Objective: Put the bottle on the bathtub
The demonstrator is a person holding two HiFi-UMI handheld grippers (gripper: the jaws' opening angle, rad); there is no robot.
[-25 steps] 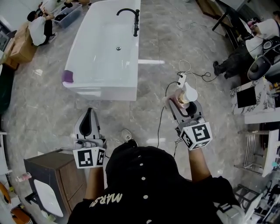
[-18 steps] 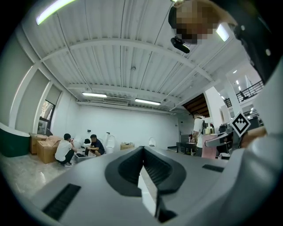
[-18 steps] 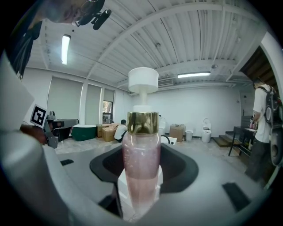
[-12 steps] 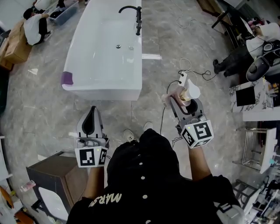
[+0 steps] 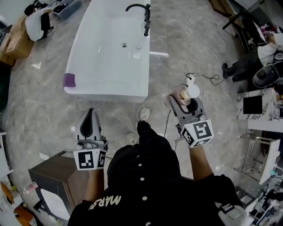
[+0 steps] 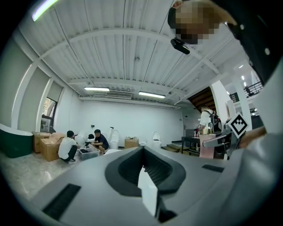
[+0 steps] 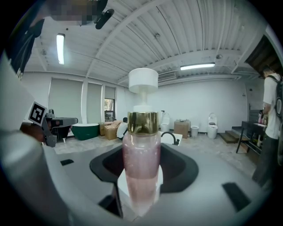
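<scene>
White bathtub (image 5: 106, 90) dead ahead, long and pale on the grey floor, near end turned this way, rim flat and broad enough, by the look of it, to take a bottle. Dark wooden cabinet (image 5: 49, 170) well back from the bathtub's near end, off toward its left side. Left gripper (image 5: 90, 114) short of the bathtub's near end, tongs pressed together on nothing, held low, most likely just parked out of the way. Right gripper (image 5: 181, 99) off the bathtub's near right corner, well clear of the rim, pinching the bottle (image 5: 191, 92) low on its body and carrying it upright, presumably so the base can land flat with the pump left free. Black faucet (image 5: 140, 13) arching over the far right rim, small purple pad (image 5: 69, 80) on the near left corner, both worth steering clear of. Inside the bathtub, bare white and a drain (image 5: 124, 44). Inside the bottle, pink liquid nearly up to the gold collar, white pump head above.
</scene>
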